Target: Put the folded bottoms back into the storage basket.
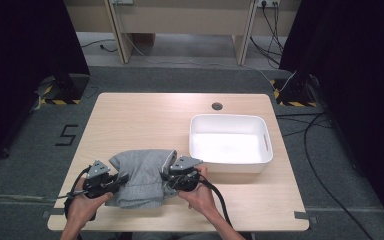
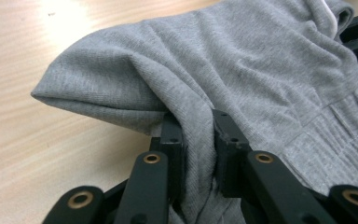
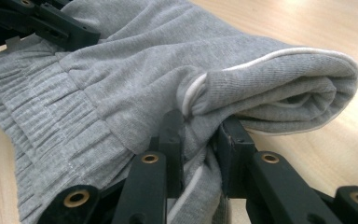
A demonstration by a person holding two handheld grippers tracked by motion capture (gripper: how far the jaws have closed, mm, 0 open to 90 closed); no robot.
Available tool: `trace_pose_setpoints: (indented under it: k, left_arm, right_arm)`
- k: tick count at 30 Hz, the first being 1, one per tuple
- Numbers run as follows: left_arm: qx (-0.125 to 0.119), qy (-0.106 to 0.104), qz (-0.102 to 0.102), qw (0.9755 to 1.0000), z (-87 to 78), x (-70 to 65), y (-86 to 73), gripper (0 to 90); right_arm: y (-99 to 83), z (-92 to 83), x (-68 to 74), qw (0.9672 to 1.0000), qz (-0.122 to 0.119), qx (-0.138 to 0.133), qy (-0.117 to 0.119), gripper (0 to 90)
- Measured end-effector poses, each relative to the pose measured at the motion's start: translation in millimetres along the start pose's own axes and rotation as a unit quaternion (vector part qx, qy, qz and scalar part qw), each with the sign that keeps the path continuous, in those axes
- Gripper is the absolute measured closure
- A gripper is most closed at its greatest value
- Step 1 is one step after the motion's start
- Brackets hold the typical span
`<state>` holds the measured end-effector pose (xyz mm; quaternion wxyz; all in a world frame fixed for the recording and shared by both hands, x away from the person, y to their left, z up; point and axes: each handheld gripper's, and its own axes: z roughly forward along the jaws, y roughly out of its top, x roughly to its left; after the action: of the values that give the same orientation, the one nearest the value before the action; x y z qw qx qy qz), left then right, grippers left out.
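- The grey garment (image 1: pixel 141 177) lies folded at the near edge of the tabletop (image 1: pixel 145 117), left of the white tub (image 1: pixel 230 142).
- Left gripper (image 2: pixel 193 133): jaws clamped on its left edge.
- Right gripper (image 3: pixel 200 135): jaws clamped on its right edge.

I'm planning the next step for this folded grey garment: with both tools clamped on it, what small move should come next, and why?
Probably carry the folded grey garment toward the white bin. The left tool and right tool each pinch a side of it, and the bin stands open just beyond on the right.
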<state>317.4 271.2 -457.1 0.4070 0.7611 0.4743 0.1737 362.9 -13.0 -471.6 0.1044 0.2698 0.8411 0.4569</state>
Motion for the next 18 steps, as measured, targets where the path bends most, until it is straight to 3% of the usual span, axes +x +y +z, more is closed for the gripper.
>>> trace_pose_setpoints:
  k: [18]
  left_arm:
    - [-0.010,-0.002,0.008,0.9999,-17.1,-2.0,20.0,75.2]
  right_arm:
    - [23.1,-16.8,-0.8,0.9998,-0.009,-0.018,0.007,74.7]
